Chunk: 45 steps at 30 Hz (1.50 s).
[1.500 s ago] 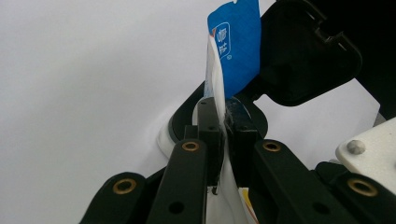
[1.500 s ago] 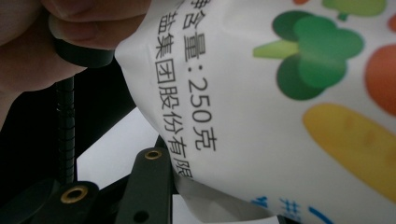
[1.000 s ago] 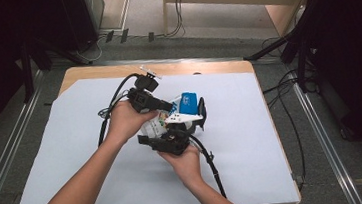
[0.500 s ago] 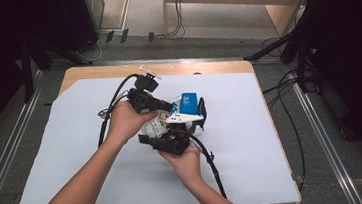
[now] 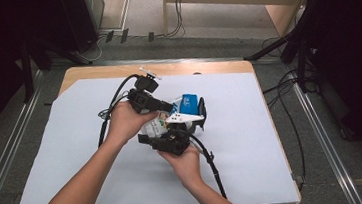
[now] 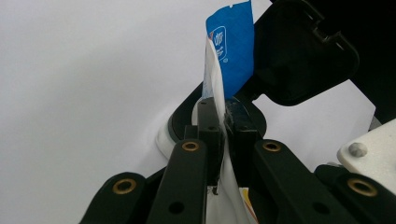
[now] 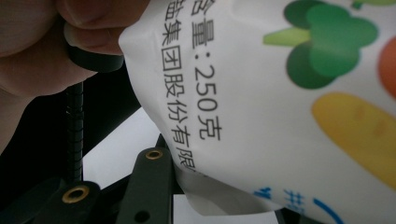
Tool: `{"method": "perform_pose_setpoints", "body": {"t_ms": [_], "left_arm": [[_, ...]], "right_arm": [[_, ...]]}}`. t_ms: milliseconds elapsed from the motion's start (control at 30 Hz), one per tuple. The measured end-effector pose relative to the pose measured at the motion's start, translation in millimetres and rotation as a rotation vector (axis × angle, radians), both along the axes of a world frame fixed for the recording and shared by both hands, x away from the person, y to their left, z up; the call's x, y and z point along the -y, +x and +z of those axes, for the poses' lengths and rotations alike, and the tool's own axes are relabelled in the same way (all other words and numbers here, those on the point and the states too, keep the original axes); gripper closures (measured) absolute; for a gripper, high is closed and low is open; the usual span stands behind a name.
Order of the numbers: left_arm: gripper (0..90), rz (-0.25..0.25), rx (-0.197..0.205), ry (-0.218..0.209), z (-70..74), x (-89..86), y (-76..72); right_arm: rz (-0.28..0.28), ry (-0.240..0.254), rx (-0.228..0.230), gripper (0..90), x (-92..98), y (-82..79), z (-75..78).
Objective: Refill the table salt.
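A white and blue bag (image 5: 187,104) printed with vegetables hangs between both hands above the middle of the table. My left gripper (image 5: 168,108) reaches in from the left, its jaws shut on the bag's thin edge (image 6: 231,51), which the left gripper view shows pinched between the pads of the gripper (image 6: 224,112). My right gripper (image 5: 195,113) comes up from the near side; in its own view the bag (image 7: 280,107) sits close against the lens and runs down between the jaws of the gripper (image 7: 215,200), held there. The pads themselves are hidden by the bag.
A white sheet (image 5: 273,138) covers the wooden table (image 5: 206,68). Cables (image 5: 213,166) trail from both grippers over the sheet. Metal rails (image 5: 322,133) run along the floor at both sides, and dark stands and more cables lie beyond the table's far edge.
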<state>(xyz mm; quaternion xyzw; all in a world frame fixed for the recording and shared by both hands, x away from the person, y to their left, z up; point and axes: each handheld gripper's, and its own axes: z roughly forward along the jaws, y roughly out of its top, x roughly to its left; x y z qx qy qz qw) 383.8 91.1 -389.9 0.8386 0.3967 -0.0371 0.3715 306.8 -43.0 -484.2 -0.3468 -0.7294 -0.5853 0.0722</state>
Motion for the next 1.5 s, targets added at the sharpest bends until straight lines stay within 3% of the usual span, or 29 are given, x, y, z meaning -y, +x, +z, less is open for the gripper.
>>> {"method": "perform_pose_setpoints", "body": {"t_ms": [300,1067,1133,1500], "left_arm": [[87.8,0.005,-0.002,0.001,0.2,-1.0,1.0],[87.9,0.009,-0.004,0.0,0.9,-0.5,1.7],[87.8,0.006,-0.006,0.0,1.1,-0.6,1.9],[87.9,0.002,0.0,0.008,3.3,2.0,1.6]], "right_arm": [[-0.013,-0.025,0.027,64.4,-2.5,-2.7,0.6],[-0.031,-0.055,0.051,66.2,-4.3,-5.6,0.9],[-0.031,-0.059,0.07,66.5,-4.5,-5.8,1.0],[-0.033,-0.056,0.064,69.1,-4.2,-6.5,2.0]]}}
